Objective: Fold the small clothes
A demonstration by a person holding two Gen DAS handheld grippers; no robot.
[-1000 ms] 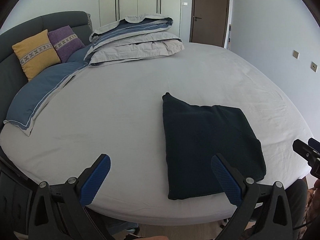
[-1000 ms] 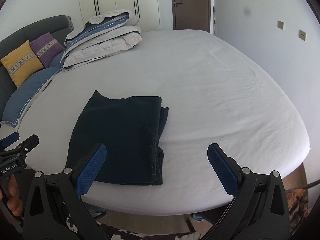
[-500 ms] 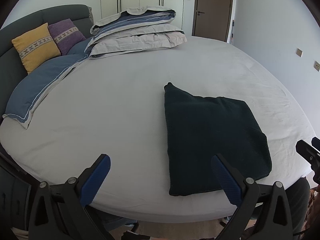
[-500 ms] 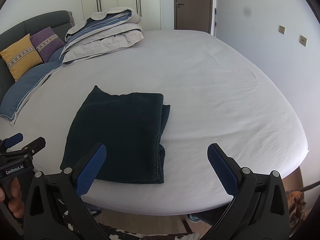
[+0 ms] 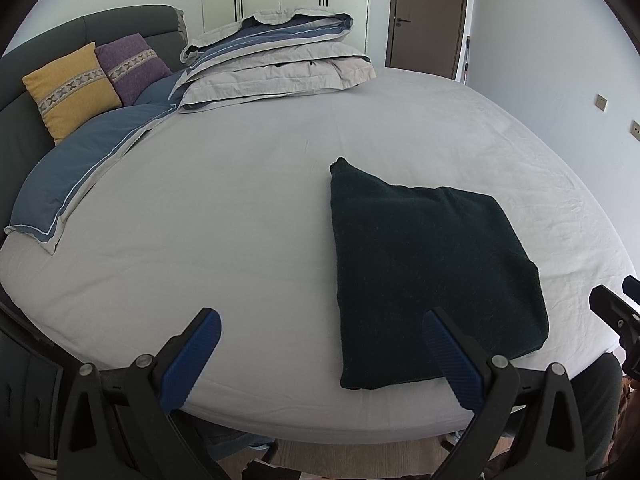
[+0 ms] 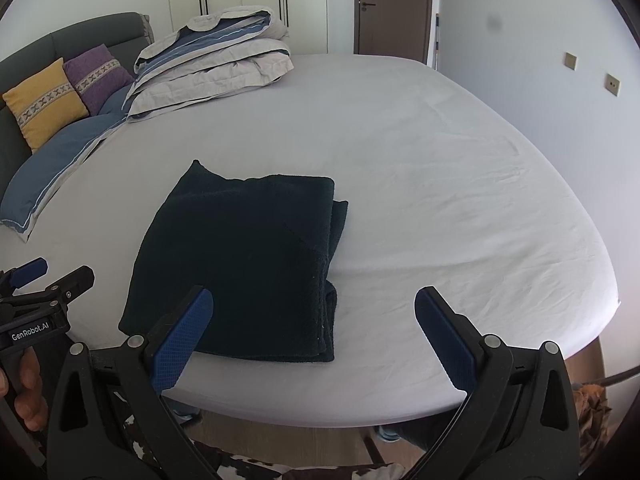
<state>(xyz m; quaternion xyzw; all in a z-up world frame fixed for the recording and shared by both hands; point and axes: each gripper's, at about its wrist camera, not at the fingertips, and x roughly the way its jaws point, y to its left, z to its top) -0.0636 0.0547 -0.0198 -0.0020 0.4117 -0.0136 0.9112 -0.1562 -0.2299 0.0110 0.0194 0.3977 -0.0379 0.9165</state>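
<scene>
Dark folded towel (image 6: 240,264) flat on bed (image 6: 440,200) near edge; left tool (image 5: 320,356), right tool (image 6: 314,334) both spread wide, holding nothing.

Bare sheet (image 6: 460,184) surrounds the folded cloth (image 6: 244,264); duvet stack (image 6: 212,60) sits well apart.

One folded dark garment (image 6: 244,256), two cushions, yellow (image 5: 70,90) and purple (image 5: 134,66), one folded duvet (image 5: 276,64), two grippers, left (image 5: 320,356) and right (image 6: 314,332).
</scene>
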